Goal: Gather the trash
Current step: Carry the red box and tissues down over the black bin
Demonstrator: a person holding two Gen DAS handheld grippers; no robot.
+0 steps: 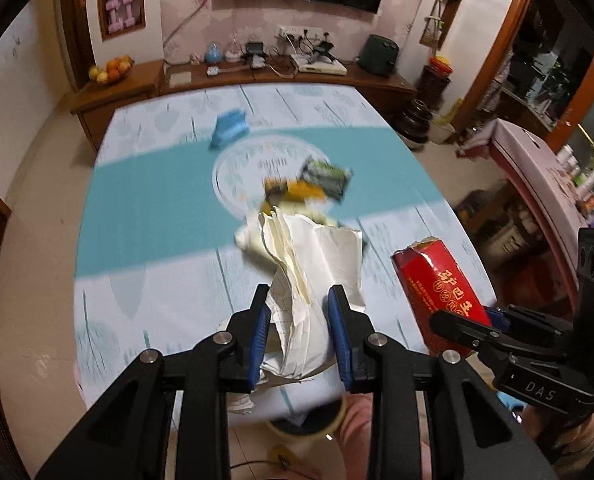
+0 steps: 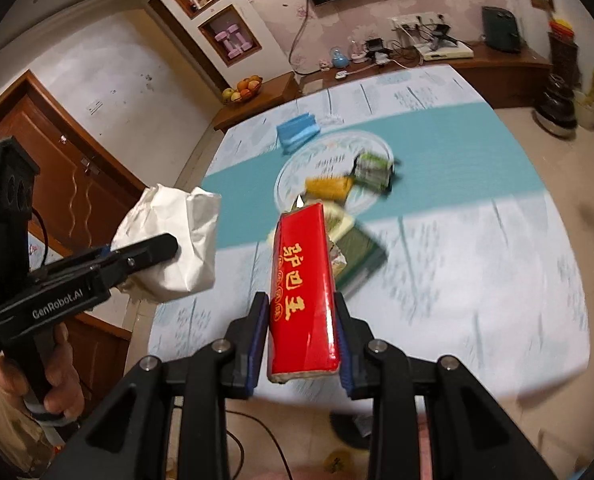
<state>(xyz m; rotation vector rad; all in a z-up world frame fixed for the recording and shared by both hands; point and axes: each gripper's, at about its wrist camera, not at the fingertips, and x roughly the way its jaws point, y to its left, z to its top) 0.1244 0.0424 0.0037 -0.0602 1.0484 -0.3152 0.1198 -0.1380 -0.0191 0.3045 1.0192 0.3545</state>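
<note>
Above the table [image 1: 145, 220], the left gripper [image 1: 301, 332] clamps crumpled paper [image 1: 317, 264] and the right gripper [image 2: 302, 336] a red box [image 2: 303, 280]; either could slip free if jolted, scattering trash

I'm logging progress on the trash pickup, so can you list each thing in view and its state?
Left gripper: shut on crumpled white paper, lifted off the table.
Right gripper: shut on red box, torn open at one end, lifted.
Orange wrapper: lying on the round plate.
Green wrapper: lying at the plate's edge.
Blue sponge: resting on the table.
Green packet: lying flat on the table.
</note>
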